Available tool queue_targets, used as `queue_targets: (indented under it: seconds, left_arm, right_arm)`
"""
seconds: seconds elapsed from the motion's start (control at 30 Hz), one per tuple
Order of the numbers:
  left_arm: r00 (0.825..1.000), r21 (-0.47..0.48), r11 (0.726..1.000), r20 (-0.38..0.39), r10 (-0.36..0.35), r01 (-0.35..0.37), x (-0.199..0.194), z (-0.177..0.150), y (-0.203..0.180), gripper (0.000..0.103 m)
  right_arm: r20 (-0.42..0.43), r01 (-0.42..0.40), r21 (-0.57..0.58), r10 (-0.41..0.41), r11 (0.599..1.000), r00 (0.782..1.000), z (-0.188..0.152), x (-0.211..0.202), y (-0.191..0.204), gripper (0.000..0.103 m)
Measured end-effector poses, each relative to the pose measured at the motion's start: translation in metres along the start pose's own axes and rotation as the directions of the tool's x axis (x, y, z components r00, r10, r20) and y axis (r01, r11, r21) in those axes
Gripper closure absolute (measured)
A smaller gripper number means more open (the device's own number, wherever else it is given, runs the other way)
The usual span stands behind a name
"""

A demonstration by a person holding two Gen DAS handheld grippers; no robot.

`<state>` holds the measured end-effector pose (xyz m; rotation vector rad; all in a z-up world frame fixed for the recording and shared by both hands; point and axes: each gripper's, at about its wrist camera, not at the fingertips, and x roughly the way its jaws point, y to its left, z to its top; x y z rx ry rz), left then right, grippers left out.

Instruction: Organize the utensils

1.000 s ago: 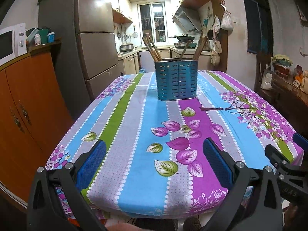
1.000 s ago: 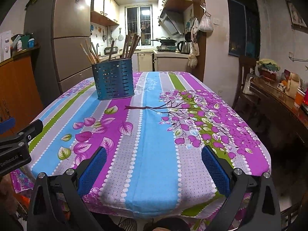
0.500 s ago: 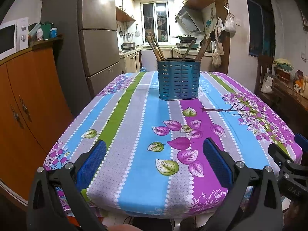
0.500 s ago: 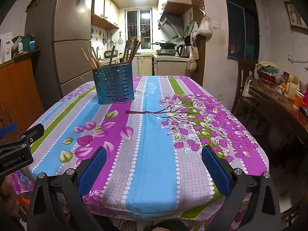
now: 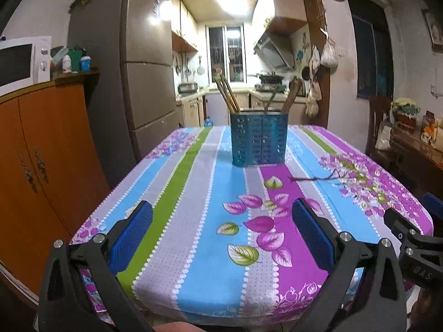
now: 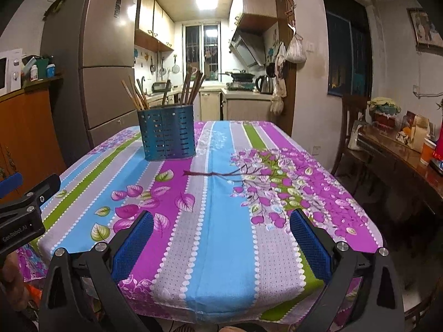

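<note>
Holding both grippers spread and empty at the near tabletop (image 5: 210, 193) edge: left gripper (image 5: 221, 235), right gripper (image 6: 221, 238). Blue slotted utensil holder (image 5: 259, 138) stands far-centre, chopsticks (image 5: 228, 94) upright inside. They look light, stiff, slick; I'd pinch the exposed upper ends.

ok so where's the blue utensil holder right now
The blue utensil holder stands upright toward the far end of the table, centred in the left wrist view and left of centre in the right wrist view, wooden utensils inside.
</note>
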<state>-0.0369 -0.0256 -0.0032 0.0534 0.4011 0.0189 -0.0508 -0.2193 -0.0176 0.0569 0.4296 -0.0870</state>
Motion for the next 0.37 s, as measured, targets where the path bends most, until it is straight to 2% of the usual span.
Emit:
queue_targets:
  seconds: [0.17,0.27,0.37]
  left_arm:
    - [0.999,-0.011,1.000,0.038,0.027,-0.027,-0.007,0.006,0.002,0.006]
    - [0.998,-0.011,0.999,0.051,0.042,-0.042,-0.011,0.009,-0.002,0.006]
    - [0.997,-0.007,0.999,0.066,0.051,-0.051,-0.016,0.008,-0.003,0.006]
  right_arm:
    - [0.110,0.034,-0.021,-0.031,0.999,0.993,0.010,-0.021,0.012,0.005]
    - [0.187,0.035,-0.035,-0.028,0.999,0.982,0.020,-0.039,0.029,0.005]
    - [0.257,0.072,-0.068,-0.052,0.995,0.965,0.025,-0.054,0.043,0.005]
